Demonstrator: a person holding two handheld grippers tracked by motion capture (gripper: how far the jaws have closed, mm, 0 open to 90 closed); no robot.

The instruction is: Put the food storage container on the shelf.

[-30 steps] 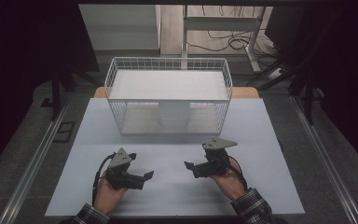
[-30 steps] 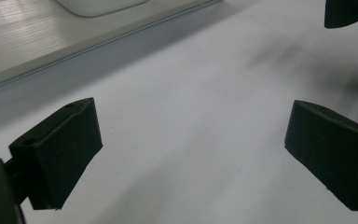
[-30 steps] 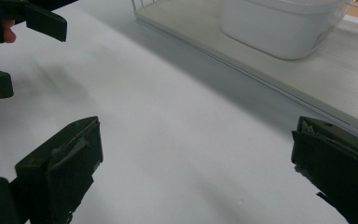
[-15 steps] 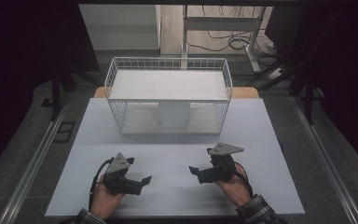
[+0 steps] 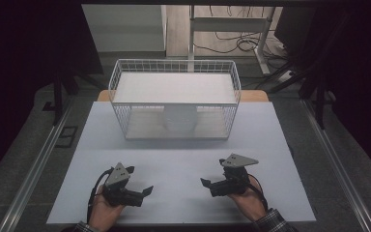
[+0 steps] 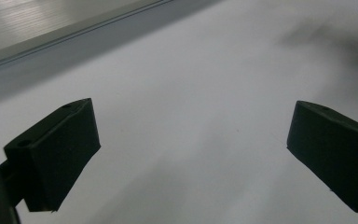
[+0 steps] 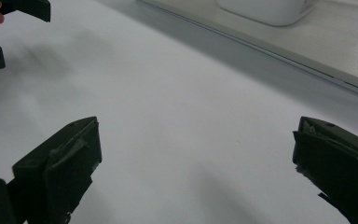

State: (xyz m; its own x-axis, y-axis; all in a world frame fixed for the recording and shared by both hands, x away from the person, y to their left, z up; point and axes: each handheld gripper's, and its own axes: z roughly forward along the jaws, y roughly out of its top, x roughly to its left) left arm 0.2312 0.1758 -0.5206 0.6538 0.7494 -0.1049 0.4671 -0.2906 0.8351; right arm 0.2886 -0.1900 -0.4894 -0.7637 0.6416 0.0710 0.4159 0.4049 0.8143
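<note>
High view: left gripper (image 5: 142, 192) and right gripper (image 5: 208, 185) resting on white table (image 5: 183, 145), both gaping wide, gripping nothing; wire basket (image 5: 174, 104) standing beyond.

A white wire basket (image 5: 125, 121) stands at the twelve o'clock end of the pale grey tabletop (image 5: 270, 145), with a white rounded container (image 5: 180, 119) inside it under a flat white board (image 5: 174, 87). Toward six o'clock, well apart from the basket, two hands hold black claws over bare tabletop: the left claw (image 5: 144, 192) at seven o'clock, the right claw (image 5: 207, 184) at five o'clock, their tips pointing toward each other.
</note>
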